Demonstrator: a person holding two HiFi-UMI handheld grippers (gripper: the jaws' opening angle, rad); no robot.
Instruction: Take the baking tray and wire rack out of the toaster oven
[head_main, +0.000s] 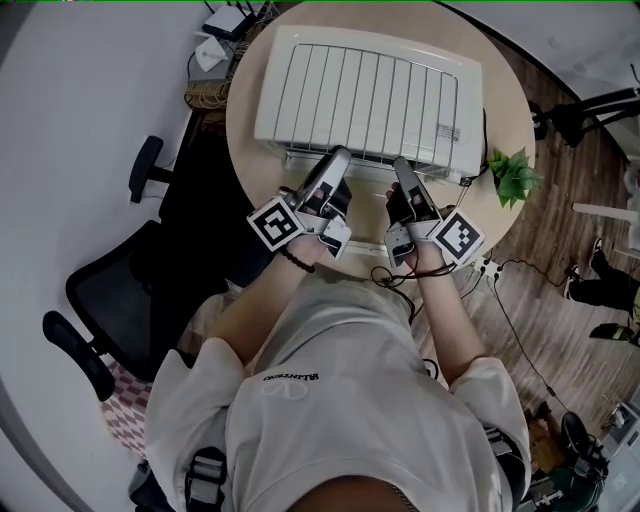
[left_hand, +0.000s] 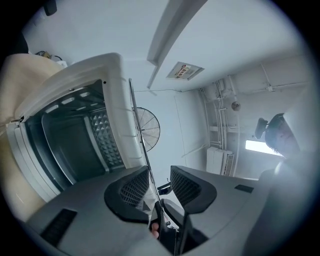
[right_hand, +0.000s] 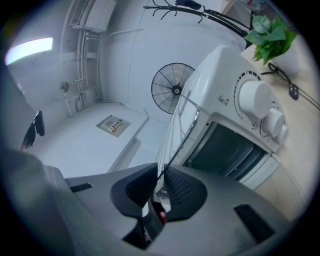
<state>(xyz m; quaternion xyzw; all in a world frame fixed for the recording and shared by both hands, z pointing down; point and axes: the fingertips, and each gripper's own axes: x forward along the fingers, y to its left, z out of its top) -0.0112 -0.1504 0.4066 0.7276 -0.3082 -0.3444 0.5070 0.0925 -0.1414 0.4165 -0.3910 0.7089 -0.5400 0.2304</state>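
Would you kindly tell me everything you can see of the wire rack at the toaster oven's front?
The wire rack is a thin metal grid of parallel bars, sticking partway out of the front of the white toaster oven above the round table. From the head view only its front strip shows; both gripper views see it edge-on, as a thin dark line. The right claw is shut on its front edge; the left claw stands open, the edge between its jaws but unpressed.
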